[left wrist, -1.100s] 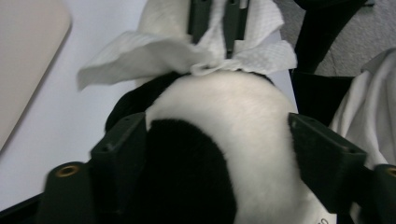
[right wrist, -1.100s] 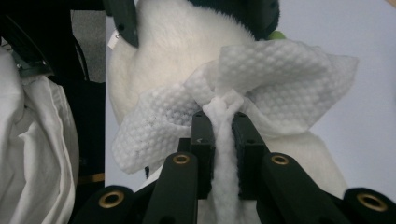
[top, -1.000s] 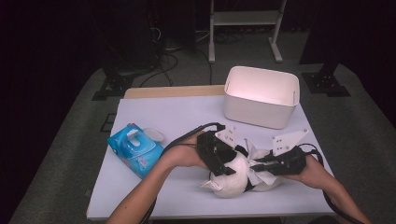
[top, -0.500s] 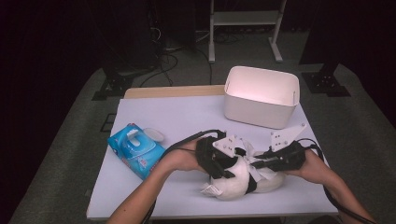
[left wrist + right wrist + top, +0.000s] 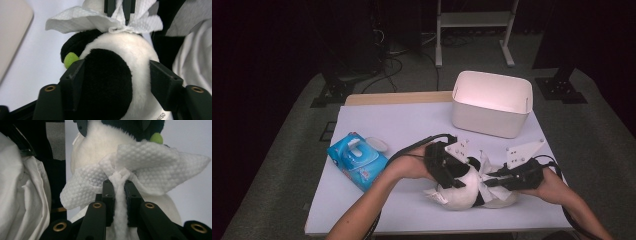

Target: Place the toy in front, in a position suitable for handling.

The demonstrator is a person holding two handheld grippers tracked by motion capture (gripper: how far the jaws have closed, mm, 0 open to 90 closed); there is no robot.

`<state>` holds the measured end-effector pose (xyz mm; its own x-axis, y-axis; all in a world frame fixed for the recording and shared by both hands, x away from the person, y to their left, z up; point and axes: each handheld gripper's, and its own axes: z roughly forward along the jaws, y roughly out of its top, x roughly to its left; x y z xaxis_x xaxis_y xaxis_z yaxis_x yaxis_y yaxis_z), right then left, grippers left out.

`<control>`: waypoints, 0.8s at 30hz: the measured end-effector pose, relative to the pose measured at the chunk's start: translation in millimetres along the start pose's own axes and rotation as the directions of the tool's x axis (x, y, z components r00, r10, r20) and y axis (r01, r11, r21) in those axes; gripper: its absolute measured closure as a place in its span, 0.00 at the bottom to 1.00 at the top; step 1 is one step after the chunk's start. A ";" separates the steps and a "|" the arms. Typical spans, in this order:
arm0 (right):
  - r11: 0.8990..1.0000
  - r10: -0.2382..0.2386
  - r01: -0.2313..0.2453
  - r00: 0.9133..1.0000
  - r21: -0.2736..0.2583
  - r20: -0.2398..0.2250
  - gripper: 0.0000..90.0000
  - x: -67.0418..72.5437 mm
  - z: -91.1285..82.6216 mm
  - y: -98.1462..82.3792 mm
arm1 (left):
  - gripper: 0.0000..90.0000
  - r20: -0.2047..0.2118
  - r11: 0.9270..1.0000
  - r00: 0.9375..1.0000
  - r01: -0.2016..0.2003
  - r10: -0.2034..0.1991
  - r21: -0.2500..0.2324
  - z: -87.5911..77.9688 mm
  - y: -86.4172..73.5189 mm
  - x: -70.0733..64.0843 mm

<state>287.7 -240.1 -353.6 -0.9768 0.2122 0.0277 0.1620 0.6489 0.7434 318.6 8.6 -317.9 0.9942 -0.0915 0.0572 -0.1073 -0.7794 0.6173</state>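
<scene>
A black-and-white panda plush (image 5: 459,192) lies on the white table (image 5: 402,125) near its front edge. My left gripper (image 5: 458,175) comes in from the left. In the left gripper view its jaws straddle the plush's body (image 5: 117,75), with both pads against the fur. They have just been opening a little, with the plush still between them. My right gripper (image 5: 488,182) reaches in from the right, shut on a bunched white wipe (image 5: 150,167) that rests against the plush (image 5: 100,142). The wipe (image 5: 82,22) spreads over the plush's far side, above a small green spot (image 5: 70,59).
A white bin (image 5: 492,102) stands at the back right of the table. A blue pack of wipes (image 5: 357,160) with its lid flipped open lies to the left. A wooden strip (image 5: 397,97) runs along the back edge. White fabric (image 5: 22,195) hangs close beside the plush.
The right gripper and its wipe have shifted slightly to the right across the plush. The left hand has stayed in place around the plush.
</scene>
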 end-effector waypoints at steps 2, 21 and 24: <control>1.000 -0.001 0.001 1.000 -0.004 -0.001 0.90 2.6 1.5 0.4 | 0.30 -0.021 1.000 1.000 0.024 -0.024 -0.007 -4.7 -2.9 -0.1; 0.998 -0.054 0.054 0.998 0.016 0.014 0.89 0.3 3.4 15.7 | 0.33 -0.050 0.996 0.996 0.078 -0.079 -0.036 -2.1 -21.3 -5.0; 0.999 -0.037 0.036 0.999 0.023 0.025 0.89 -2.6 -5.2 9.8 | 0.34 -0.046 0.996 0.996 0.075 -0.077 -0.040 -0.9 -21.1 -4.8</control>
<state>291.2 -238.0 -342.9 -0.9784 0.2063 -0.0162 0.1297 0.6725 0.7287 316.1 26.0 -330.5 0.9990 -0.0024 0.0457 -0.0316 -0.7587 0.6507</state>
